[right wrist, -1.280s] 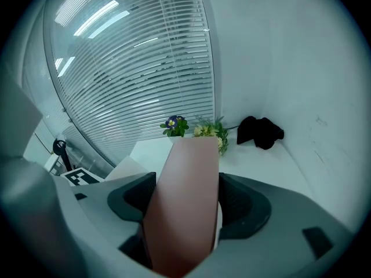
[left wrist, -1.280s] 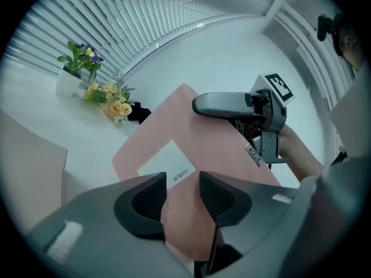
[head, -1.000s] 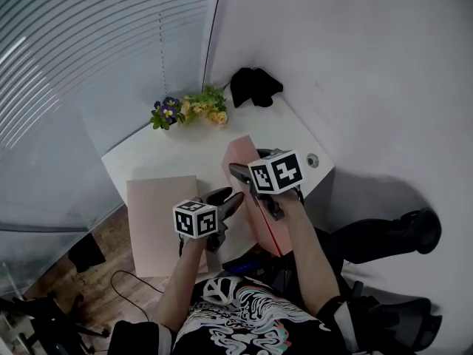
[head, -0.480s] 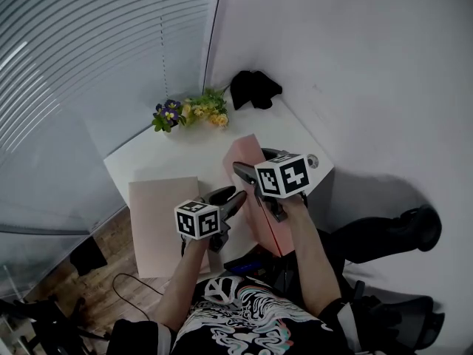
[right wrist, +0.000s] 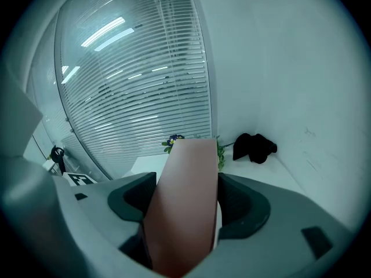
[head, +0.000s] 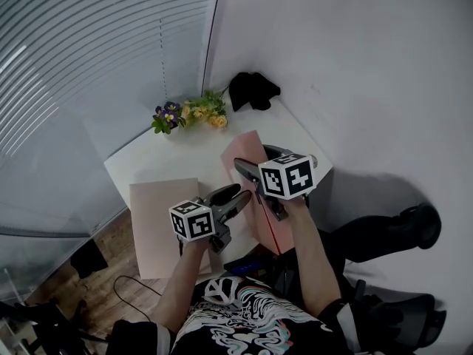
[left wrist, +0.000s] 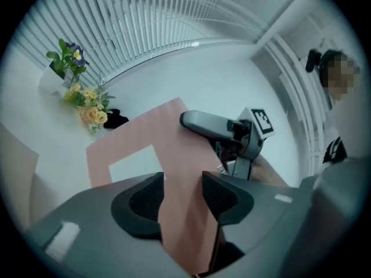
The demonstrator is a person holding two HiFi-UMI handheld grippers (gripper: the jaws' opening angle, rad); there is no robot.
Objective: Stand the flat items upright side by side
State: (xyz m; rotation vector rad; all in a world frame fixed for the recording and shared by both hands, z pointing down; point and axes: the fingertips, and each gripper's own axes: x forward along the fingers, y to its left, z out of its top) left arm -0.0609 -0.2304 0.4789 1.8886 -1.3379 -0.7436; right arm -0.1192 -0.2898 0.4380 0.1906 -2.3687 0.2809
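Far left, one pink panel [head: 159,220] lies flat at the worktop's [head: 170,161] near-left edge and seems to overhang it; not stood up yet, so that's a later job. Next along, the left gripper [left wrist: 182,190] has just been opening its jaws; the lifted panel [head: 242,152] shows in the gap, but the pads don't look like they're pinching it; more steadying than holding imo. That panel is tilted up toward the worktop's near-right edge, partway to upright; the right gripper [right wrist: 186,198] is clamped on its edge.

Next move, I'd guess: tip it fully vertical, land its bottom edge squarely, and let the left side guard against a flop. Can't see the bottom edge; grippers and arms cover it, so no idea whether it touches the worktop.
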